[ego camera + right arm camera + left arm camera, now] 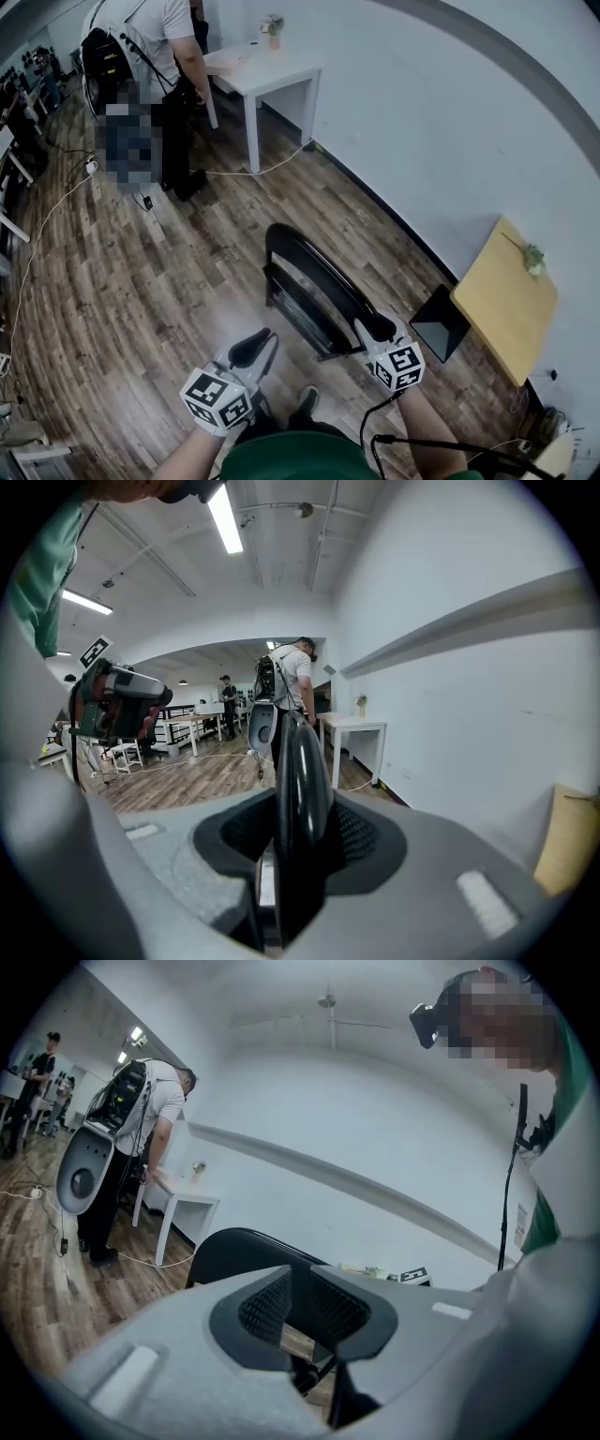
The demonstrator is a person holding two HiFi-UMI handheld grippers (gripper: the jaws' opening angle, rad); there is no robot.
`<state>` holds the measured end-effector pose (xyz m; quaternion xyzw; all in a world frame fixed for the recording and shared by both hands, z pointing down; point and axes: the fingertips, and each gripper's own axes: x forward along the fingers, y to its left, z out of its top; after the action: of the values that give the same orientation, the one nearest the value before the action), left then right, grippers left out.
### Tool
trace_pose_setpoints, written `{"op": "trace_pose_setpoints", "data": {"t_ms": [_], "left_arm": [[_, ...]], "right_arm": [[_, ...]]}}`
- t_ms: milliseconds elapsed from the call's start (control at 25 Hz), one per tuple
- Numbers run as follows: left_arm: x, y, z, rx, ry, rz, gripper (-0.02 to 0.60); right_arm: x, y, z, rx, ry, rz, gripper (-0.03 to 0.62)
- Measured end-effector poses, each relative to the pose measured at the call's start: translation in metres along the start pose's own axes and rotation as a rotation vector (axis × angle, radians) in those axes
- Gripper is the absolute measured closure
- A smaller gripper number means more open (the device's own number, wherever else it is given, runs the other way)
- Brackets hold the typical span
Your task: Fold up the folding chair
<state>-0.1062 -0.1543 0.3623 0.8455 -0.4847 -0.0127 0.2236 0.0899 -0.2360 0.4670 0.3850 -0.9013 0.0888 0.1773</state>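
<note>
Folding chair (305, 281): black, standing on the wood floor (141, 281) directly ahead of the operator, near the white wall (450, 141), its long side running away toward upper left in the head view. Right gripper (375, 333) sits at the chair's near right end. In the right gripper view its jaws (300, 846) are part-spread and clamped on a curved black edge of the chair (300, 761), which stands edge-on between the pads. Left gripper (255, 345) is left of the chair's near end, apart from it, not touching. In the left gripper view its jaws (298, 1312) are pressed together with nothing between them, and the chair's dark rounded back (234, 1251) shows just beyond. Background: a person (159, 56) bent over a white table (267, 70). A yellow tabletop (506, 300) is to the right of the chair.
</note>
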Motion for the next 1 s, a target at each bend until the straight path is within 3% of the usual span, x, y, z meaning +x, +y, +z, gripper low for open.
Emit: {"op": "trace_pose_setpoints", "data": {"t_ms": [360,1000], "left_arm": [[-0.008,0.021,0.002,-0.009,0.01,0.01,0.517],[-0.002,0.018,0.0,-0.018,0.018,0.005,0.517]], "right_arm": [[0.001,-0.003,0.0,-0.002,0.005,-0.023,0.442],[0.002,-0.005,-0.001,-0.006,0.007,-0.022,0.442]]}}
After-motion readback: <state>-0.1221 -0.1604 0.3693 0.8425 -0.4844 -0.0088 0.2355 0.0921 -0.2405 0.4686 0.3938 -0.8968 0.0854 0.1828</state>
